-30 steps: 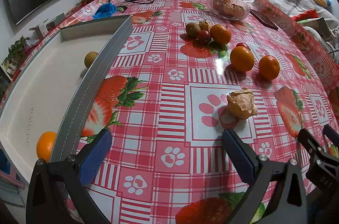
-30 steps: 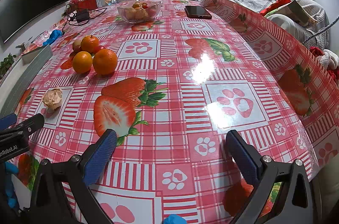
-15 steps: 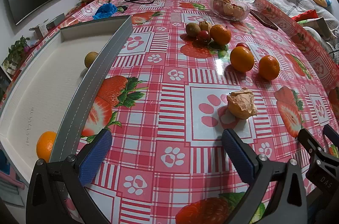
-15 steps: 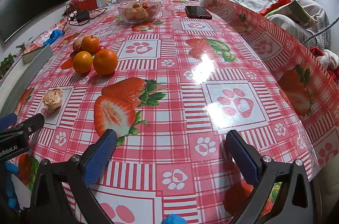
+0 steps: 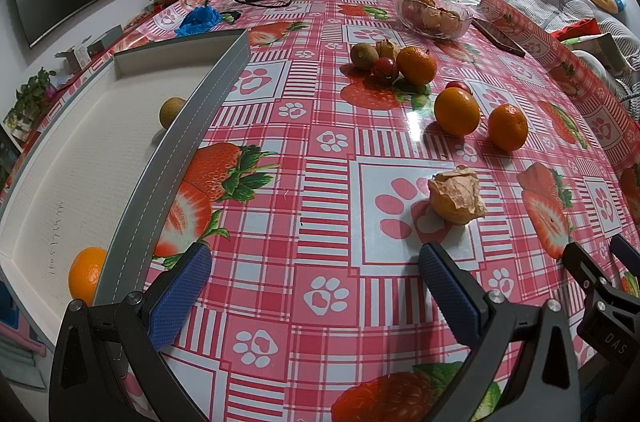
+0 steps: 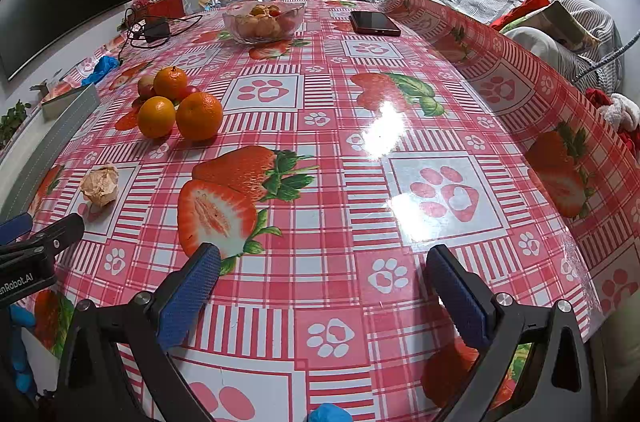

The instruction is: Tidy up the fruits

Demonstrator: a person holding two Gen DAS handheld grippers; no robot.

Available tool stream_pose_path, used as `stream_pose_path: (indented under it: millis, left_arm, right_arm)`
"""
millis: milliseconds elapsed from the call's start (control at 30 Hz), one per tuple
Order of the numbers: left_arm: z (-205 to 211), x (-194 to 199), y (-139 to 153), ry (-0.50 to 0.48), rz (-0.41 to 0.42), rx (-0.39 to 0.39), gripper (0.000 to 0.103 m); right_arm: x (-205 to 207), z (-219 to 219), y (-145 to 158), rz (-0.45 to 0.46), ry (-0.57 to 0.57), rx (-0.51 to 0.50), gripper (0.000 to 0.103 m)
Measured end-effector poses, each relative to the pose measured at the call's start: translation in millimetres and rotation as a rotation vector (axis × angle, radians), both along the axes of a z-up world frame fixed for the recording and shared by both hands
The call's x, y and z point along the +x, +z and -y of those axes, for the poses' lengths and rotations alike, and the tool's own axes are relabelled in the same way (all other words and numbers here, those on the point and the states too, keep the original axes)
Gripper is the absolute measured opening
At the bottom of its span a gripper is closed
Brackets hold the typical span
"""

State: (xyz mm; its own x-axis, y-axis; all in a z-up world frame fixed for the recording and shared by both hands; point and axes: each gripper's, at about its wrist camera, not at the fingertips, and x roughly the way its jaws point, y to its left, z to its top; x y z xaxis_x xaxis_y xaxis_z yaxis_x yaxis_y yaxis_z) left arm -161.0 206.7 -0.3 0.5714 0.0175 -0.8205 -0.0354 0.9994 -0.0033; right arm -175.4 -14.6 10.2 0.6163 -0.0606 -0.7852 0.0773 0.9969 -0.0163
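**Both grippers wide apart and idle, fruit scattered ahead**

My left gripper [image 5: 316,282] hangs over the strawberry-print tablecloth [image 5: 328,206] with its blue pads spread wide and nothing between them; just ahead and slightly right of its right finger sits a husked physalis [image 5: 457,197], papery, tan and crumpled; further ahead on the right lie two glossy oranges [image 5: 457,111] side by side, with a small red fruit [image 5: 458,86] tucked behind the nearer one; beyond them, straight ahead, a brown kiwi [image 5: 363,56], a second husked physalis [image 5: 387,48], a cherry tomato [image 5: 385,67] and a mandarin [image 5: 416,65] huddle, touching one another. To the left of this gripper runs the grey-walled white tray [image 5: 188,126]; inside it an orange [image 5: 86,276] lies close to my left finger, against the wall, and a dull greenish-brown round fruit [image 5: 171,112] rests further along the same wall. A glass bowl [image 5: 434,12] of fruit stands far ahead to the right.

My right gripper [image 6: 322,282] is likewise spread open, holding nothing, over bare cloth; the fruit all lies ahead to its left, and the left gripper's tip shows at its far left edge.

Against the frames from half a second and a second ago, I find no difference; both grippers and every fruit sit where they did.
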Motion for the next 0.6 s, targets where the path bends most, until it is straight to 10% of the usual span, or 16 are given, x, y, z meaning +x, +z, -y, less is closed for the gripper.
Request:
stream_pose_path:
  millis: [600]
  left_arm:
    - [0, 14, 2, -0.067, -0.072, -0.003, 0.103]
  right_arm:
    - [14, 1, 3, -0.116, 0.054, 0.013, 0.103]
